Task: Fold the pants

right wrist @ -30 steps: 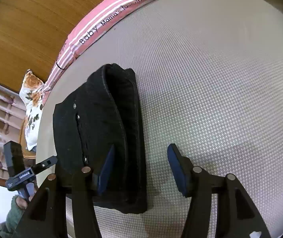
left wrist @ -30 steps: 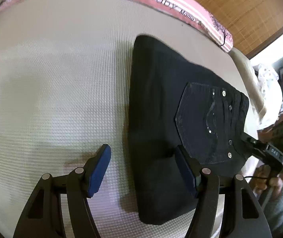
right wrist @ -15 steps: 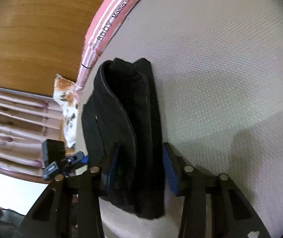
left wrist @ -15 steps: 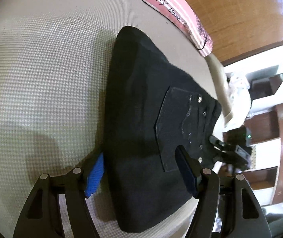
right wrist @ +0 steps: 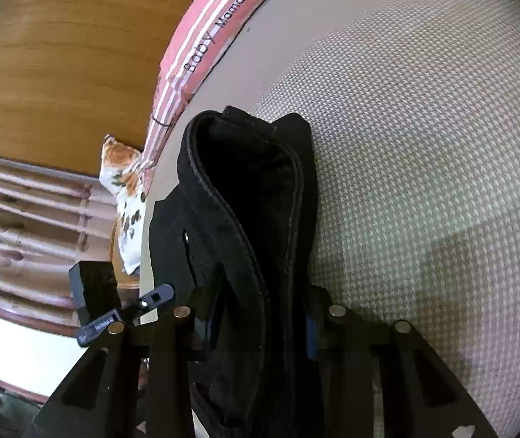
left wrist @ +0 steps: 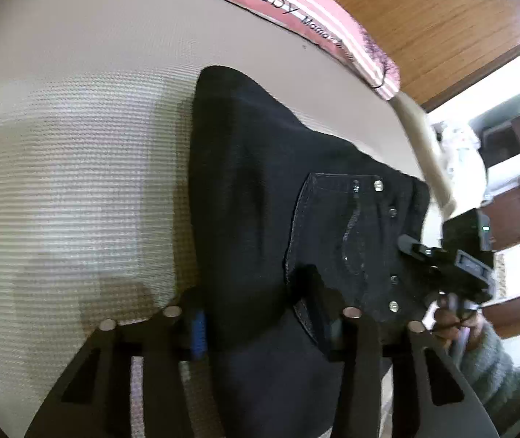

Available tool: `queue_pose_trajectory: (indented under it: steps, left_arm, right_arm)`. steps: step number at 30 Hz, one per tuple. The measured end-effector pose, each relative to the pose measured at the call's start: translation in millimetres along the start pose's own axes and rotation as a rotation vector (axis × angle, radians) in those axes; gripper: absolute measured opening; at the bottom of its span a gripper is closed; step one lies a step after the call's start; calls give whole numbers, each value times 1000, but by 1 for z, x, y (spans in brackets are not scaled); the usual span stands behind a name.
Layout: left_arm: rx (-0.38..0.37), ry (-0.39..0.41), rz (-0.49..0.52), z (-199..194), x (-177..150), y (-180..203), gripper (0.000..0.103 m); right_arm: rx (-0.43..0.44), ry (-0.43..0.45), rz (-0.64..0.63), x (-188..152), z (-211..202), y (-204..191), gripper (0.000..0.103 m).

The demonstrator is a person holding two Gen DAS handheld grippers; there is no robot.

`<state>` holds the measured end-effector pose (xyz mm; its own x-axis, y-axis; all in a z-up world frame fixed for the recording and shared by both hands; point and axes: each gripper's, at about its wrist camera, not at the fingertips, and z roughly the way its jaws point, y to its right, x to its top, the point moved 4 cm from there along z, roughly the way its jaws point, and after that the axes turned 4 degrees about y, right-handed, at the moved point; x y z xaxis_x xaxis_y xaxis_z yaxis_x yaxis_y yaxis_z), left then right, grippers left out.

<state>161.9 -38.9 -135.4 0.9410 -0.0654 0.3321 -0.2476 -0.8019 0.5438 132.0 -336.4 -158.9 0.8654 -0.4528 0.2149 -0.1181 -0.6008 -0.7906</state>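
Black pants (left wrist: 260,182) lie folded into a thick stack on a cream textured bed (left wrist: 77,146), back pocket and rivets facing up. My left gripper (left wrist: 256,310) straddles the stack's near end with its jaws closing; the blue pad (left wrist: 198,332) presses the left edge and the other finger sinks into the cloth. In the right wrist view the stack's layered edge (right wrist: 252,182) stands between the pads of my right gripper (right wrist: 263,303), whose jaws are closing and squeeze it from both sides. The right gripper (left wrist: 442,255) shows at the stack's far right corner, held by a hand (left wrist: 453,321).
A pink striped cloth printed "Baby" (left wrist: 296,3) runs along the bed's far edge below a wooden headboard (left wrist: 424,18). A floral pillow (right wrist: 125,197) lies past the bed's corner. Shelves (left wrist: 515,219) stand beyond the bed's right side.
Both grippers came in lower over the ends of the folded pants. Their jaws narrowed from wide open until the pads met the cloth. The stack looks slightly bunched.
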Motion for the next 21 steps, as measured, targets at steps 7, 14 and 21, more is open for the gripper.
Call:
queue_pose_trajectory:
  steps: [7, 14, 21]
  left_arm:
    - [209, 32, 129, 4, -5, 20, 40]
    - [259, 35, 141, 5, -4, 23, 40]
    - [282, 42, 156, -1, -3, 29, 30]
  right_arm:
    - [-92, 31, -24, -1, 0, -8, 32]
    - [-132, 43, -36, -1, -1, -11, 30]
    - [-186, 68, -65, -2, -9, -26, 21]
